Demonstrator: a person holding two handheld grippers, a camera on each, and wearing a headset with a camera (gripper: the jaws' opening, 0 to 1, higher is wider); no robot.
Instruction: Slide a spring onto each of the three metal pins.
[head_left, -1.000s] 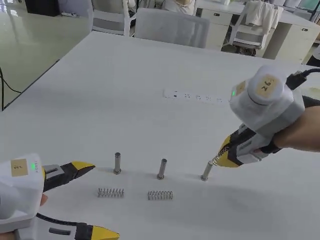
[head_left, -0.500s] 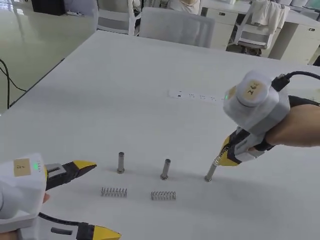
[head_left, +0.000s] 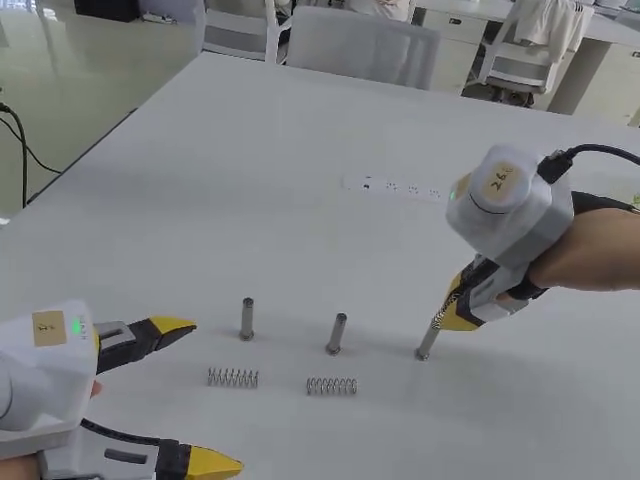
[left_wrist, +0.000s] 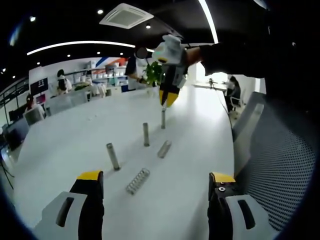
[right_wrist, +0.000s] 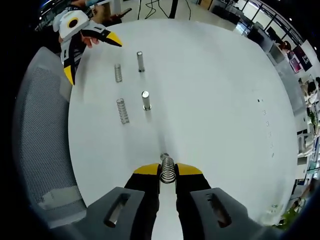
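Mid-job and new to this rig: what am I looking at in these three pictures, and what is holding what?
No robot: a person holds a two-jaw tool in each hand. One picture comes from a headset camera looking down at the white table; the two round ones come from cameras riding on the tools. Three metal pins stand upright in a row. Two loose springs lie in front of the bare ones. The right tool is shut on a third spring, held at the end pin's top. The left tool is open, holding nothing.
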